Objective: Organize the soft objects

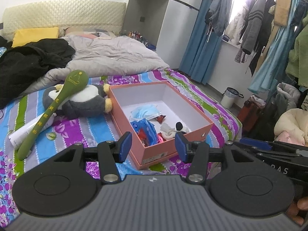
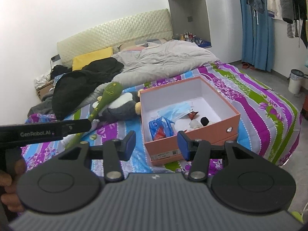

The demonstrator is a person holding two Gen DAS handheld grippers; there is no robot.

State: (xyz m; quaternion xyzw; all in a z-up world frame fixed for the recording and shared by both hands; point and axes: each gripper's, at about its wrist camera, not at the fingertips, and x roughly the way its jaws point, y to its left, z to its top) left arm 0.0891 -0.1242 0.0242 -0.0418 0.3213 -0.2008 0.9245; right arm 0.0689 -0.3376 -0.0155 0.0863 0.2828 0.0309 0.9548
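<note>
An orange box (image 1: pixel 192 134) (image 2: pixel 217 132) with white walls lies open on the striped bedsheet. Inside lie a blue face mask (image 1: pixel 146 111) (image 2: pixel 177 107), a blue packet (image 1: pixel 144 129) (image 2: pixel 160 127), a red wrapper and a white sock with a black ball. Left of the box lies a grey and white penguin plush (image 1: pixel 84 102) (image 2: pixel 121 104), with a green massage hammer (image 1: pixel 52 111) (image 2: pixel 104 100) across it. My left gripper (image 1: pixel 153 148) hangs open before the box's near corner, holding nothing. My right gripper (image 2: pixel 156 146) is open and empty too, near the box's front.
A white tube (image 1: pixel 28 132) lies under the hammer handle. A black coat (image 1: pixel 32 63) (image 2: pixel 86 80), a grey duvet (image 1: pixel 115 55) (image 2: pixel 165 59) and a yellow pillow (image 1: pixel 34 35) cover the bed's far half. Hanging clothes (image 1: pixel 256 25), a white bin (image 1: pixel 230 97) (image 2: pixel 295 80) and piled bedding stand at the right.
</note>
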